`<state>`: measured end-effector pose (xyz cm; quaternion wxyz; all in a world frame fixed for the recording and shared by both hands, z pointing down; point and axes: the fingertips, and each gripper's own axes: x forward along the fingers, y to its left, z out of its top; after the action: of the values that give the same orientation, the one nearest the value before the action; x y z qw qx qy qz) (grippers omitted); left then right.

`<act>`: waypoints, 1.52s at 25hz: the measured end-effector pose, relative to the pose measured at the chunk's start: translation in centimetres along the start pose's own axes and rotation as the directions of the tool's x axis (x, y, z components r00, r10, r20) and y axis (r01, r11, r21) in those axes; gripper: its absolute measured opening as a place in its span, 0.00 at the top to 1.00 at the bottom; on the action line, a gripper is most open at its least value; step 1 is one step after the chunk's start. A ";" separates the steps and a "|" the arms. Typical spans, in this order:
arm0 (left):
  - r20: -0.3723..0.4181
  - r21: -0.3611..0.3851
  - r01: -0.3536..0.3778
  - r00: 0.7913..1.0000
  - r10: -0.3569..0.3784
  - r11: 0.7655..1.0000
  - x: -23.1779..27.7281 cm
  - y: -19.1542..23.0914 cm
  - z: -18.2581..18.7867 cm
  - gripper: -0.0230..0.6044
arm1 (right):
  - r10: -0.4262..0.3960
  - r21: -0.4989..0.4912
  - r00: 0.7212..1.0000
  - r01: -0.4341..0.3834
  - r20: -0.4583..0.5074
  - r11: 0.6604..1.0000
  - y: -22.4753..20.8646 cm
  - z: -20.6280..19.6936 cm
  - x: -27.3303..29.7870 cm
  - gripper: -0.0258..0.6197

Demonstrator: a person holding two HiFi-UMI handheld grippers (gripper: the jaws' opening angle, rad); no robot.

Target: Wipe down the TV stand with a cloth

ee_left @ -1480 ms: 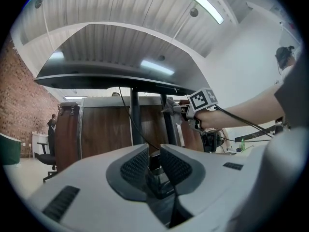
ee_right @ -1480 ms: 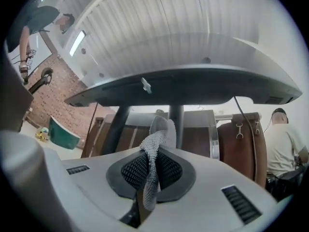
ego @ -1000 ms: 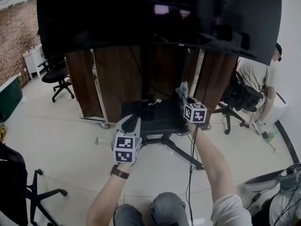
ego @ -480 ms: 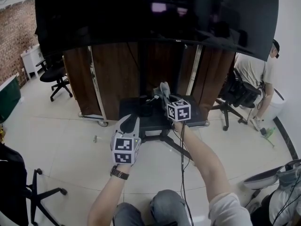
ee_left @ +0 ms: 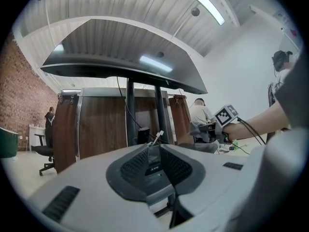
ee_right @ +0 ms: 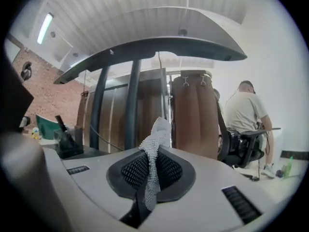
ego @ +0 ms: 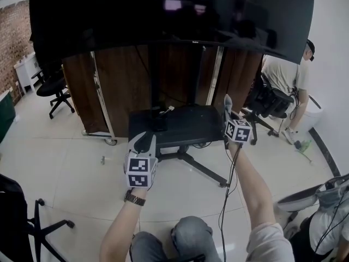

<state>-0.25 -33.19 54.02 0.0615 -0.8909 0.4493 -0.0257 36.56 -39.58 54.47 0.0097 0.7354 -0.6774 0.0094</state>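
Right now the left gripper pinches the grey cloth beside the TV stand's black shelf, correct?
Not quite: it is the right gripper that pinches the grey cloth beside the black shelf. The right gripper view shows the cloth caught between its jaws.

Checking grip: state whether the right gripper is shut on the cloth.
Shut: the right gripper pinches the cloth between closed jaws, its end sticking up.

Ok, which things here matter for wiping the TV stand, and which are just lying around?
For the job: cloth, clamped in the right gripper; TV stand.
Lying about: office chair, wooden cabinet, green bottle on the floor.
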 end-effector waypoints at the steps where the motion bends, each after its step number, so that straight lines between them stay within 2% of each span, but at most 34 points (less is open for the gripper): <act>1: 0.000 0.000 0.002 1.000 -0.002 1.000 0.0 -0.2 0.0 0.81 | 0.030 -0.025 0.999 -0.030 0.011 0.999 1.1 0.3 -0.9 0.92; 4: 0.000 0.001 0.004 1.000 -0.004 1.000 -0.3 -0.6 0.0 0.81 | 0.212 -0.058 0.977 -0.209 0.035 0.976 9.1 0.7 -3.0 0.92; 6: -0.001 0.006 0.003 1.000 -0.003 1.000 -0.7 -0.9 0.1 0.81 | 0.359 -0.071 0.933 -0.357 0.034 0.932 16.4 0.4 -4.1 0.92; 8: -0.002 0.011 0.000 1.000 0.000 1.000 -1.1 -1.0 0.0 0.81 | 0.470 -0.084 0.882 -0.467 0.025 0.880 22.6 -0.2 -4.9 0.92; 9: -0.003 0.012 -0.002 1.000 0.002 1.000 -1.4 -1.0 -0.2 0.81 | 0.498 -0.088 0.867 -0.495 0.017 0.864 24.6 -0.6 -5.1 0.92; 11: -0.007 0.013 -0.006 1.000 0.006 1.000 -1.9 -0.9 -0.5 0.81 | 0.502 -0.084 0.865 -0.500 -0.001 0.862 25.8 -1.6 -4.6 0.92; 14: -0.011 0.010 -0.018 1.000 0.018 1.000 -2.7 -0.2 -0.8 0.81 | 0.411 -0.064 0.911 -0.412 -0.030 0.909 22.0 -2.8 -3.5 0.92; 16: -0.012 0.006 -0.027 1.000 0.027 1.000 -3.0 0.5 -1.1 0.81 | 0.300 -0.053 0.953 -0.302 -0.042 0.952 16.4 -3.5 -3.3 0.92; 18: -0.016 0.006 -0.035 0.999 0.035 0.999 -3.5 1.0 -1.6 0.81 | 0.150 -0.056 0.988 -0.152 -0.044 0.987 9.4 -4.0 -4.0 0.92; 19: -0.020 0.004 -0.039 0.999 0.040 0.999 -3.8 1.2 -1.9 0.81 | 0.065 -0.071 0.997 -0.067 -0.040 0.995 5.8 -4.1 -4.8 0.92; 21: -0.030 -0.003 -0.049 0.998 0.049 0.999 -4.5 1.5 -2.6 0.81 | -0.082 -0.083 0.996 0.081 -0.018 0.993 0.0 -4.0 -7.0 0.92; 22: -0.034 -0.007 -0.053 0.998 0.053 0.999 -4.8 1.5 -3.0 0.81 | -0.118 -0.070 0.993 0.117 -0.003 0.991 -1.5 -3.8 -8.1 0.92; 23: -0.038 -0.010 -0.057 0.998 0.056 0.998 -5.1 1.6 -3.4 0.81 | -0.117 -0.055 0.993 0.118 0.015 0.992 -1.5 -3.7 -9.1 0.92; 25: -0.046 -0.019 -0.066 0.997 0.066 0.998 -5.5 2.0 -4.2 0.81 | -0.010 -0.040 0.999 0.012 0.049 0.999 2.9 -3.5 -10.0 0.92; 27: -0.052 -0.029 -0.081 0.996 0.079 0.996 -6.0 2.4 -4.7 0.81 | 0.180 -0.031 0.980 -0.178 0.084 0.983 11.7 -3.2 -10.5 0.92; 29: -0.053 -0.032 -0.096 0.994 0.095 0.995 -6.6 2.6 -4.9 0.81 | 0.382 -0.012 0.917 -0.383 0.117 0.923 21.7 -2.4 -11.2 0.92; 31: -0.047 -0.031 -0.121 0.992 0.120 0.992 -7.4 3.1 -4.8 0.81 | 0.549 0.016 0.824 -0.556 0.137 0.831 30.6 -1.8 -11.9 0.92; 33: -0.037 -0.047 -0.168 0.985 0.166 0.985 -8.4 4.4 -4.7 0.81 | 0.657 0.010 0.742 -0.664 0.133 0.748 37.6 -1.7 -12.0 0.92; 34: -0.032 -0.059 -0.196 0.980 0.194 0.979 -8.9 5.2 -4.6 0.82 | 0.691 -0.001 0.714 -0.695 0.116 0.719 40.1 -1.9 -11.8 0.92; 35: -0.030 -0.067 -0.218 0.976 0.216 0.974 -9.3 5.7 -4.6 0.83 | 0.710 -0.005 0.698 -0.713 0.091 0.701 41.8 -2.5 -11.3 0.92; 36: -0.030 -0.069 -0.230 0.973 0.229 0.971 -9.5 6.0 -4.7 0.83 | 0.715 0.001 0.697 -0.716 0.061 0.698 42.5 -3.4 -10.6 0.92; 38: -0.035 -0.062 -0.232 0.972 0.230 0.971 -9.7 5.9 -4.8 0.82 | 0.678 0.020 0.735 -0.679 0.016 0.734 40.8 -5.1 -8.8 0.92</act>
<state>-11.20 -29.26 58.13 0.0287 -0.8336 0.5514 -0.0160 -4.85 -34.00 59.44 -0.0059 0.4382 -0.8987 0.0180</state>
